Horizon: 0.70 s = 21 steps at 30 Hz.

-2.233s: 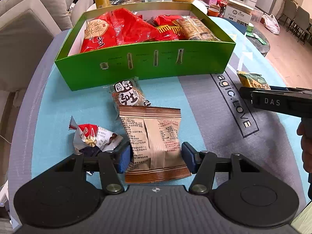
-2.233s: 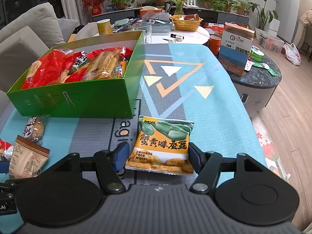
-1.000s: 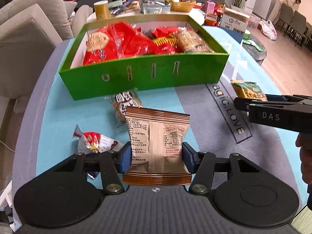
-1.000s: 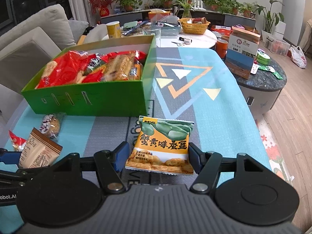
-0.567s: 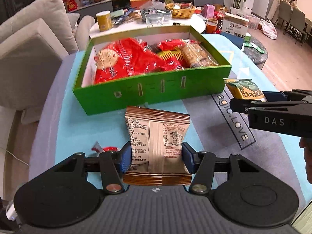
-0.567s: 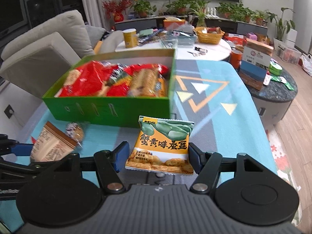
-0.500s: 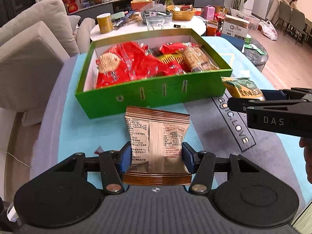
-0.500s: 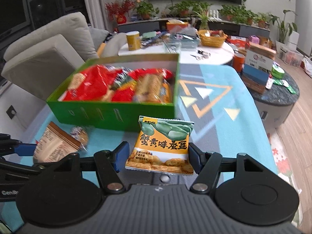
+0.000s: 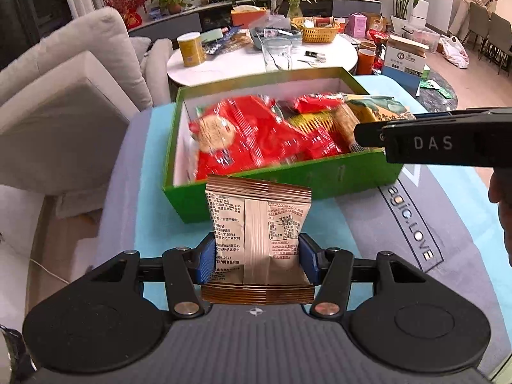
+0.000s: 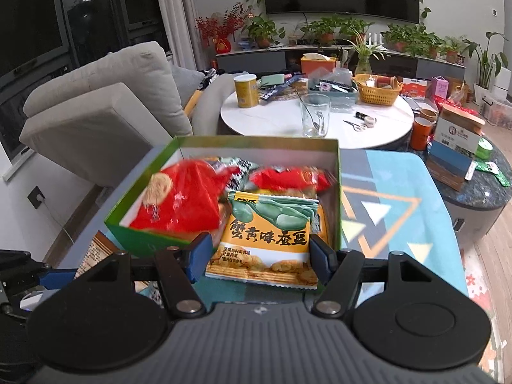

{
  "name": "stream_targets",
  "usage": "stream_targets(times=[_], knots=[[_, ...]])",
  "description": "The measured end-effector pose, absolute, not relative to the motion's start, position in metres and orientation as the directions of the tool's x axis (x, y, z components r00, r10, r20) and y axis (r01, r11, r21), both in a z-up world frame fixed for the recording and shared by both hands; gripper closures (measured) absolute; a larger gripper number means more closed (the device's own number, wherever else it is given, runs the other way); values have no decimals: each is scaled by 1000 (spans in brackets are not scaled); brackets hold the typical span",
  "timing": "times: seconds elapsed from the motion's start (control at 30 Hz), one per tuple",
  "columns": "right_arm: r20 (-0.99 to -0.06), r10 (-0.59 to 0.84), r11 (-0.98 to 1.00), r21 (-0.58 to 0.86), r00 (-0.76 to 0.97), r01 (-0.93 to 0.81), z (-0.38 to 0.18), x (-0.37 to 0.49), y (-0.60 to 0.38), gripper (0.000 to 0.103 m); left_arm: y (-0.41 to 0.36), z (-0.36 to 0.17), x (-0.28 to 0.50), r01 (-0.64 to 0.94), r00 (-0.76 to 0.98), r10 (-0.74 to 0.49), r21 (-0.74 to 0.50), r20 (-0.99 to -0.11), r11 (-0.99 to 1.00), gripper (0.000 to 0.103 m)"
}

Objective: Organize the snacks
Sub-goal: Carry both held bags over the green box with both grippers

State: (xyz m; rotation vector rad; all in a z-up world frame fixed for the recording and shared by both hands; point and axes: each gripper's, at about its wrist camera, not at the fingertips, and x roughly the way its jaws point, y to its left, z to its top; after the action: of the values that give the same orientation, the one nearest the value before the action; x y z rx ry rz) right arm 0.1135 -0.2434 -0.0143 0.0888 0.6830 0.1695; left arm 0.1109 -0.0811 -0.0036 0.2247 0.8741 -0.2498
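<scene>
Left tongs (image 9: 256, 257): blue pads clamped on both side edges of a brown-and-beige snack packet (image 9: 257, 240), back panel with small print facing the camera, packet upright and clear of the worktop (image 9: 448, 256). It sits in front of the near wall of the green box (image 9: 288, 188). Box interior is white and holds red snack bags (image 9: 249, 140) and several other wrapped snacks, blurred.

Right tongs (image 10: 257, 256): pads pressed on the sides of a yellow-and-green snack bag (image 10: 268, 236) printed with green beans. The bag hangs over the right part of the green box, above the snacks already inside. In the left wrist view the right tongs enter from the right edge, over the box's near right corner.
</scene>
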Motion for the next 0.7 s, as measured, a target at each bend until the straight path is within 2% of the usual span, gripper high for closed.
stream_targets(times=[0.3,0.7], knots=[[-628,209,977,170,750,-130,-12,133,-239,35,-76,21,135,289,662,-105,124,-742,949,53],[-631,225,972,200,742,-124,-8,160,-236,35,-78,29,180,263,674,-75,144,-735,954,53]])
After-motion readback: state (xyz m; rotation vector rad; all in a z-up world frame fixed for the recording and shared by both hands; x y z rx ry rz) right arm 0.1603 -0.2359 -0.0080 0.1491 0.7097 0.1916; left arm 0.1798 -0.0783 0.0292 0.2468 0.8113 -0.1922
